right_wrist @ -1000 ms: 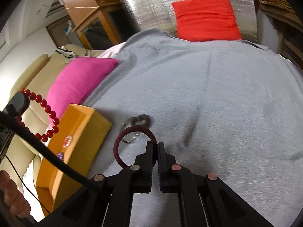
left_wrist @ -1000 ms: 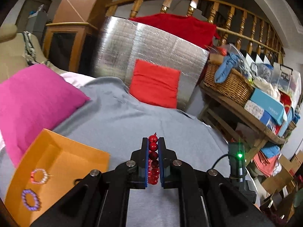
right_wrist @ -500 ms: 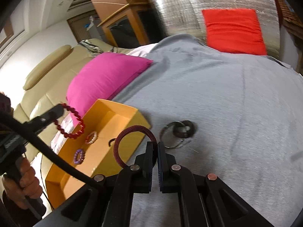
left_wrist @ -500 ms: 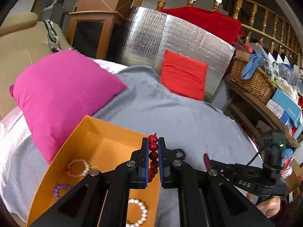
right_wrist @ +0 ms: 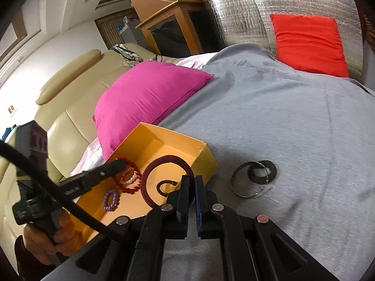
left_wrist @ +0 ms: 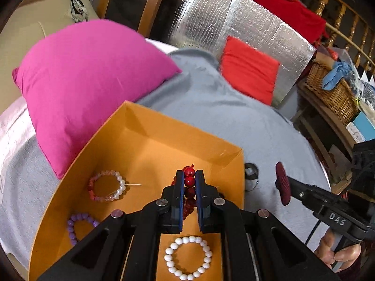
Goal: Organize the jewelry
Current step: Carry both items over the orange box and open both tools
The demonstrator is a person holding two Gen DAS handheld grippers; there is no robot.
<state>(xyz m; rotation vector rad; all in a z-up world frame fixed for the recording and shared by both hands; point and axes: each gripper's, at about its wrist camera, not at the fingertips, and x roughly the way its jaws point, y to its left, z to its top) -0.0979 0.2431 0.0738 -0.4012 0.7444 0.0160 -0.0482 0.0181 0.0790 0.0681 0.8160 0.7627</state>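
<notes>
The red bead bracelet (left_wrist: 189, 188) is pinched between the left gripper (left_wrist: 189, 180) fingers, hanging above the orange box (left_wrist: 150, 126) floor where three bracelets lie. The dark red ring (right_wrist: 164, 178) is clamped edge-on in the right gripper (right_wrist: 192, 187), just beside the box's near wall. This looks like the drop-off step: each gripper next needs to spread its fingers over the box.

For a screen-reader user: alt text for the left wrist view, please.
The left tool, shut on a red bead bracelet, hangs over an orange box holding pink, purple and white bracelets on grey fabric.
</notes>
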